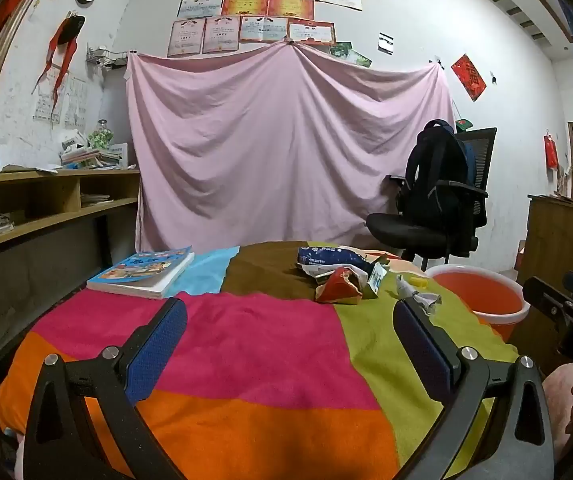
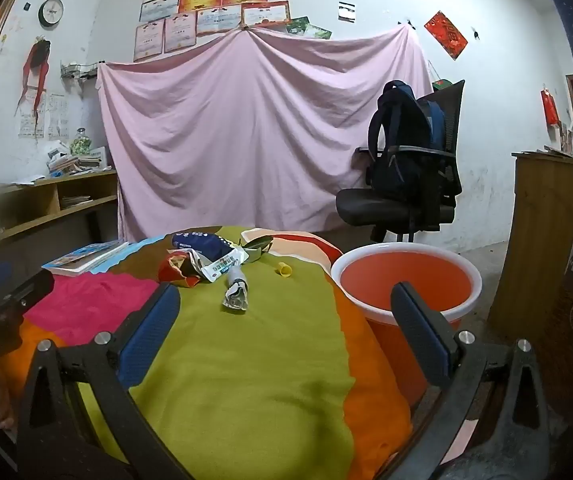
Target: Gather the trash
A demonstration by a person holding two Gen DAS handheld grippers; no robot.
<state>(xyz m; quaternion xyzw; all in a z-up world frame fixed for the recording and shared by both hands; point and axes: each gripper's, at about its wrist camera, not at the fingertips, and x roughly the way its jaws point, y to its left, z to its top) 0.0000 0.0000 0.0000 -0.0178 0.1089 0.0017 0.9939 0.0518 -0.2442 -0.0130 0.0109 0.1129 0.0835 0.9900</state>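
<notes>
Both grippers held low over the near edge of a table covered with a patchwork blanket (image 1: 254,344), fingers pointing toward the far side. Left gripper (image 1: 290,320) spread wide, nothing between the blue pads; it sits over the pink and orange patches. Right gripper (image 2: 286,308) also spread wide and empty, over the green patch, its right finger in front of the bucket.

Trash pile lies ahead of both, well apart from the fingertips, no contact. In the pile: a blue wrapper (image 1: 332,258) at the far side, a red wrapper (image 1: 336,286) crumpled in front of it, a white packet (image 2: 222,266) touching the red one. A crumpled gray wrapper (image 2: 236,294) lies alone on the green patch, nearer than the pile; in the right wrist view it sits between the two fingers' lines but beyond the tips. In the left wrist view the same gray piece (image 1: 426,300) shows just past the tip of the right-hand finger. A small yellow cap (image 2: 284,269) lies to the right of the pile, near the table's edge.

Orange bucket (image 2: 406,280) with white rim stands beside the table on the right, lower than the tabletop. A book (image 1: 142,272) lies on the far left part of the blanket, apart from the trash. Office chair (image 2: 402,196) with a backpack (image 2: 402,140) stands behind the bucket, pink sheet (image 1: 278,140) hung on the wall.
</notes>
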